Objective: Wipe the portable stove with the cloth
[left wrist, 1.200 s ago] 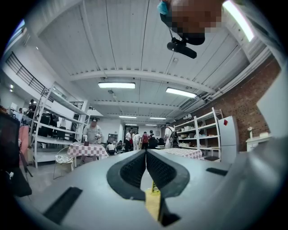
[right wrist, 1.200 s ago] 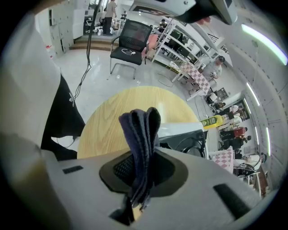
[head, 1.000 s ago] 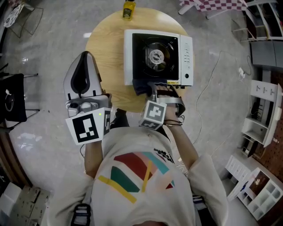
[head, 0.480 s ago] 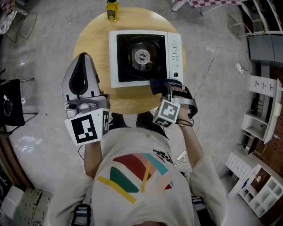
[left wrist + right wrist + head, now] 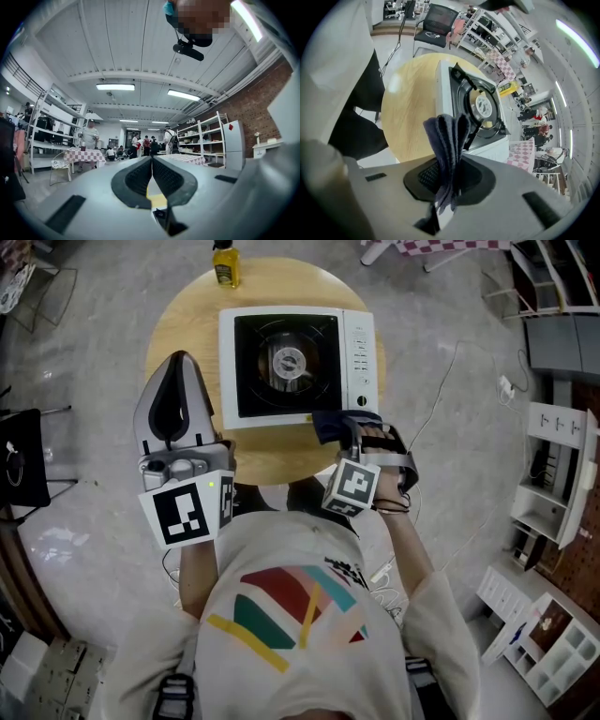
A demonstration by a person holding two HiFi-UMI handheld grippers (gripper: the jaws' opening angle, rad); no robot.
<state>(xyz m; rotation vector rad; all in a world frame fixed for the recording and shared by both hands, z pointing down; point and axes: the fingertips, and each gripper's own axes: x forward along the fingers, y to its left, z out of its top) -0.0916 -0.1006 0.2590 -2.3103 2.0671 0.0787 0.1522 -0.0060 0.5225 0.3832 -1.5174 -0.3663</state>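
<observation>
The left gripper (image 5: pixel 184 357) hangs over the round wooden table's (image 5: pixel 183 320) left edge, jaws pressed together on nothing, with bare wood between it and the portable stove (image 5: pixel 298 367) (a yellow bottle (image 5: pixel 223 264) stands at the far rim). The right gripper (image 5: pixel 352 432) clamps the dark cloth (image 5: pixel 336 420), which overlaps the stove's near right edge. Grey floor surrounds the table.

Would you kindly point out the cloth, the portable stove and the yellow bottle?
cloth (image 5: pixel 449 140): right gripper view, folded middle.
portable stove (image 5: pixel 361 343): head view, white control panel.
yellow bottle (image 5: pixel 224 270): head view, its body.
</observation>
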